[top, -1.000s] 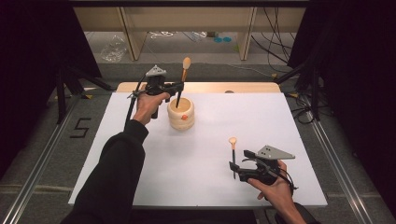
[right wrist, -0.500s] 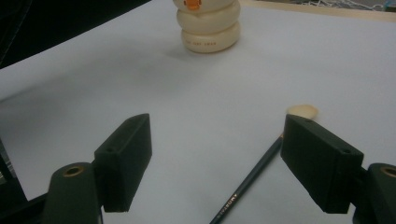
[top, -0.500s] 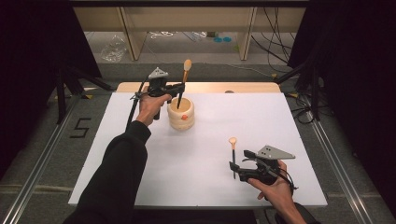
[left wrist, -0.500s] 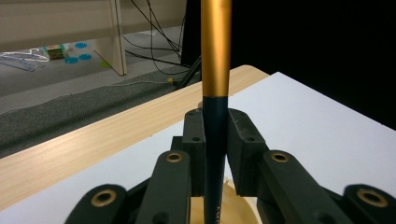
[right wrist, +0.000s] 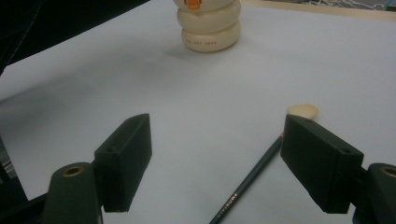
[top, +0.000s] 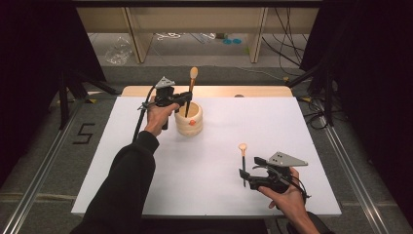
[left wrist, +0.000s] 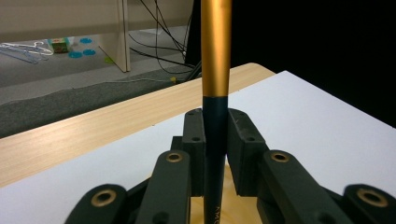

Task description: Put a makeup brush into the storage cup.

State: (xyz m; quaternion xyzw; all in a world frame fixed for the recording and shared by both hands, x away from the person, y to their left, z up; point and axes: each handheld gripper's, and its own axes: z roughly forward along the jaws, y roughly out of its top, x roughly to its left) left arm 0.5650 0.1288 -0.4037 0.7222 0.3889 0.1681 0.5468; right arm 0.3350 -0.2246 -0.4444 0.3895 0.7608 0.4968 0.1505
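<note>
At the upper centre of the high view, the left gripper [top: 187,100] is clamped on a long makeup brush with a dark handle, gold ferrule and pale bristle tip [top: 191,90], holding it nearly upright with its lower end inside a cream-coloured, ribbed holder with an orange mark [top: 189,120]. The holder stands on the white board covering the table [top: 272,126], toward the board's far edge and left of centre. In the left gripper view, the two black jaws press from either side against the brush's dark handle [left wrist: 214,154], with the gold ferrule rising out of the top of the frame and the pale wood of the holder's rim just showing between the jaws at the bottom.

At the lower right of the high view, the right gripper [top: 245,176], held in the person's hand near the board's near edge, has its jaws spread wide and grips nothing. A second makeup brush with a dark handle and pale tip [top: 243,161] lies flat on the board, its tip pointing toward the far side. In the right gripper view this brush [right wrist: 254,170] runs diagonally across the lower centre of the frame between the parted jaws, close to the one at the right, its pale tip just above that jaw; whether that jaw touches the brush cannot be told. The cream holder [right wrist: 210,25] sits at the top of that frame, well apart from the lying brush.
</note>
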